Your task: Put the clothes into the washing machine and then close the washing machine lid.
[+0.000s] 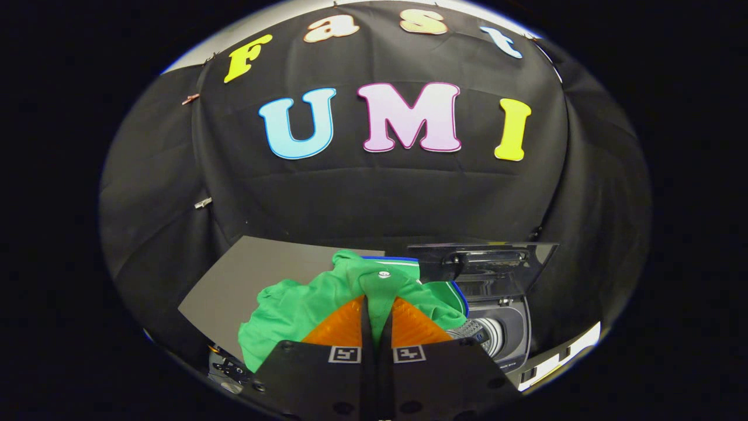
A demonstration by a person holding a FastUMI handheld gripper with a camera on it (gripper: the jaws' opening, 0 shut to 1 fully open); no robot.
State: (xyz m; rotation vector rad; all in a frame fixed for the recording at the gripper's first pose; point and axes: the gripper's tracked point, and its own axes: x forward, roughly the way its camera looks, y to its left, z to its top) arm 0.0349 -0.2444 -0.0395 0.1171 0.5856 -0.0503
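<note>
- One gripper (377,301) in my gripper view: both fingers pinch a fold of the green garment (304,310), jaws nearly closed on it.
- Garment hangs bunched around the fingers, above the grey mat (234,275).
- Washing machine (502,327) just beside, right of the fingers; its lid (485,260) stands raised, drum exposed.
</note>
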